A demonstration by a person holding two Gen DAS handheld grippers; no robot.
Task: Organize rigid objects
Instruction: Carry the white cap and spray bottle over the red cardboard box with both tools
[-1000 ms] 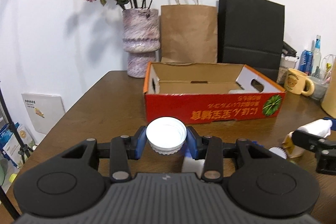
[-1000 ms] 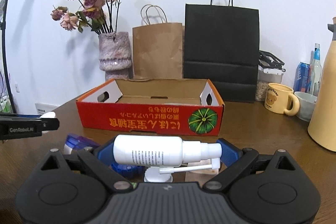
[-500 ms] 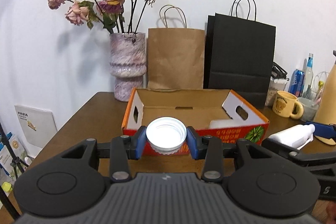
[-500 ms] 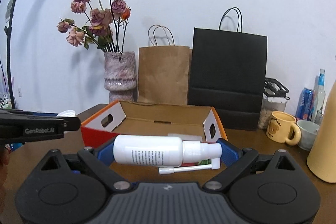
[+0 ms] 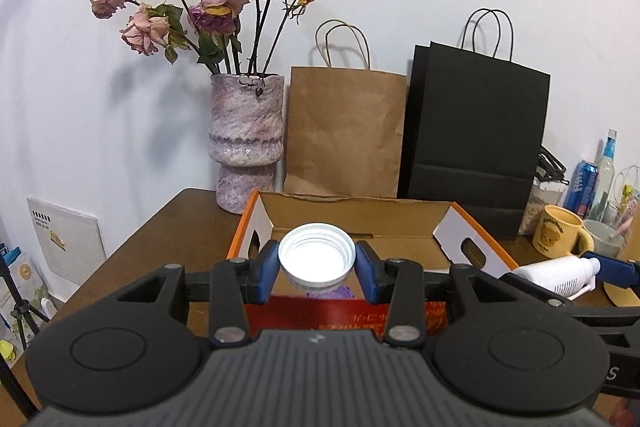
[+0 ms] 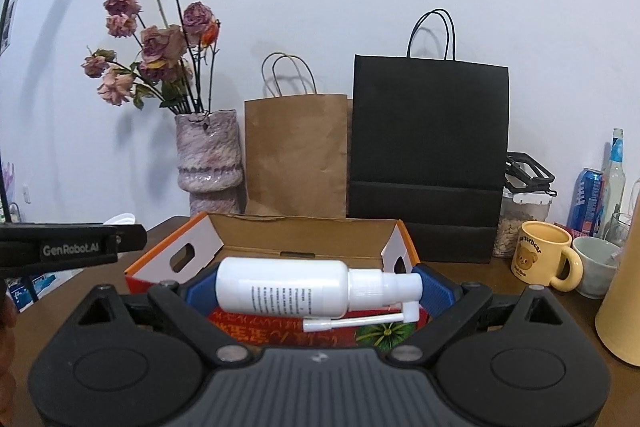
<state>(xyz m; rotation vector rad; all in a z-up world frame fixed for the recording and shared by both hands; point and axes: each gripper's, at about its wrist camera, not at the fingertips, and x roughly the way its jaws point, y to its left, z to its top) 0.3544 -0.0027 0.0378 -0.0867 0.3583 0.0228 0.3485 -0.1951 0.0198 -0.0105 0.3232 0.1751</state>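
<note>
Left wrist view shows our left gripper point(image 5: 316, 264) clamped on a white cap point(image 5: 316, 257), held above the near wall of the red cardboard box point(image 5: 472, 227). Our right gripper point(image 6: 316, 289) pinches a white spray bottle point(image 6: 288, 287) lengthwise, also short of the box. Neither piece is inside yet, so both drops remain.

Smooth white plastic cap point(image 5: 317, 257), matt cardboard box point(image 5: 360, 217), glossy spray bottle point(image 6: 288, 287), wood table point(image 5: 172, 227).
</note>
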